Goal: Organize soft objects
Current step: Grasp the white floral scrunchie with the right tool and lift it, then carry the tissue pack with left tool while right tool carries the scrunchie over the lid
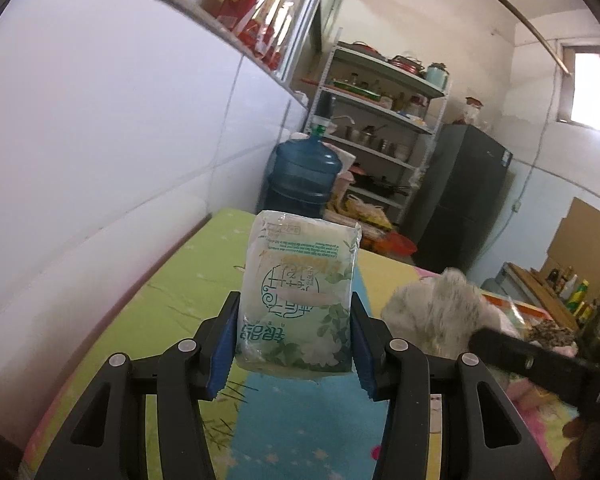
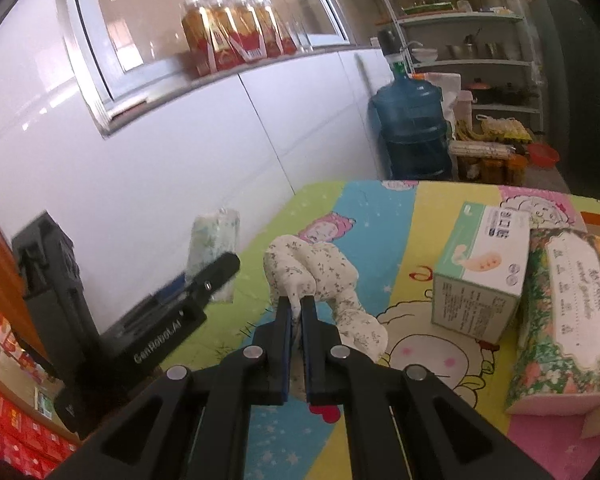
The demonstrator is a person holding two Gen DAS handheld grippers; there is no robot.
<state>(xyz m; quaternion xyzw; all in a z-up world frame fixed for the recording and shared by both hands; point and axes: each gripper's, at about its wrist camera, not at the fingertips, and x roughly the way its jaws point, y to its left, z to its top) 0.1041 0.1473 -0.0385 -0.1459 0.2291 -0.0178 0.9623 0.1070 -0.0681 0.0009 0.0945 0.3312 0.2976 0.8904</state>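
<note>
Tissue pack: clamped upright in left gripper for carrying; floral cloth pinched by right gripper, lifted clear of the mat.

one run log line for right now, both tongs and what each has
left tongs: shut on tissue pack, held upright | right tongs: shut on floral cloth, lifted off mat | tissue box: on mat

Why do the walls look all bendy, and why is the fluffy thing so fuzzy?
Both wrist views use a fisheye lens, so straight wall lines curve near the edges. In the left wrist view the fluffy grey thing is smeared by motion blur, and the window glares white, while the tissue pack stays sharp. In the right wrist view the floral cloth is fairly clear.
</note>
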